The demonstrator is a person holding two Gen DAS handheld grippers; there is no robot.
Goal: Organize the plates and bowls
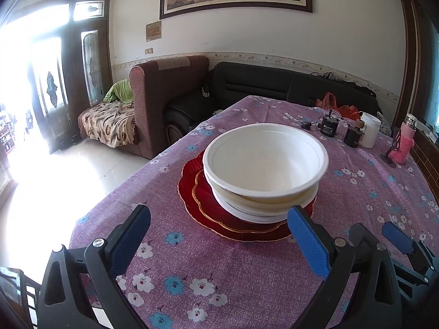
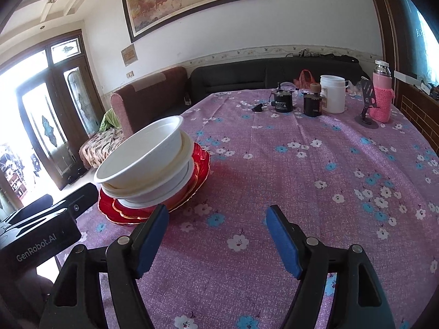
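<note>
A stack of white bowls (image 1: pixel 264 170) sits on stacked red plates with gold rims (image 1: pixel 204 205) on the purple floral tablecloth. The top bowl leans a little. The same stack of bowls (image 2: pixel 145 161) and the red plates (image 2: pixel 197 175) show at the left of the right wrist view. My left gripper (image 1: pixel 219 219) is open and empty, just in front of the plates. My right gripper (image 2: pixel 216 219) is open and empty over bare cloth, to the right of the stack. The right gripper also shows at the lower right of the left wrist view (image 1: pixel 395 235).
At the table's far right stand a white jar (image 2: pixel 332 93), small black motors (image 2: pixel 282 102), a phone stand (image 2: pixel 367 109) and a pink-sleeved flask (image 2: pixel 381 93). A brown sofa (image 1: pixel 164 96) and a black sofa (image 1: pixel 274 85) lie beyond the table. The table's left edge (image 1: pixel 109 194) drops to the floor.
</note>
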